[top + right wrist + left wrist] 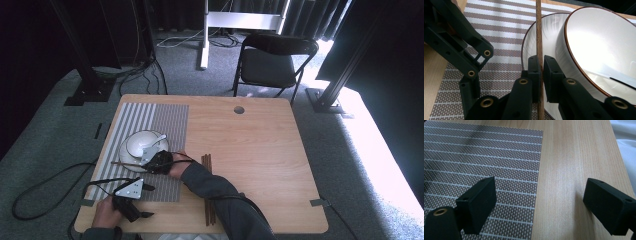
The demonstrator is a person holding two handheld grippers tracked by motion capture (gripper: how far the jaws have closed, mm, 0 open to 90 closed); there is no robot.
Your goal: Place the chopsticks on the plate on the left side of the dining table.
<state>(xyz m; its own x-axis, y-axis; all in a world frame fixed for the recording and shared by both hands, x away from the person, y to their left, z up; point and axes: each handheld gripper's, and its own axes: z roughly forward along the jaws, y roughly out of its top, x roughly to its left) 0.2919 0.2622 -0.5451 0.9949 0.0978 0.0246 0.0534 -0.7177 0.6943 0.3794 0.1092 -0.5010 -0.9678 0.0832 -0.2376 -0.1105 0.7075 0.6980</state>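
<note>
Wooden tabletop, square, light grain, with a round hole near its far edge; occupies the centre of the high view. Striped placemat, grey and white, on the left part of the tabletop. White plate on the placemat at left of centre, carrying a white bowl with a thin brown rim; a white spoon rests in the bowl. Right gripper: reaches across from the lower middle of the high view to the near edge of the plate; its fingers are pressed together on a single brown chopstick, which runs straight up the middle of the right gripper view and passes over the plate's edge just left of the bowl. In the high view the same chopstick lies nearly level, jutting left from the gripper across the plate's near rim. Further chopsticks, dark brown, lie in a bundle on the bare wood just right of the placemat, partly covered by the person's grey sleeve. Left gripper: at the lower left of the high view, held over the near corner of the placemat; fingers stand wide apart with nothing between them, one above the mat, the other above bare wood. Black folding chair beyond the far edge of the tabletop, upper middle of the frame. Cables trail over the grey carpet at left.
</note>
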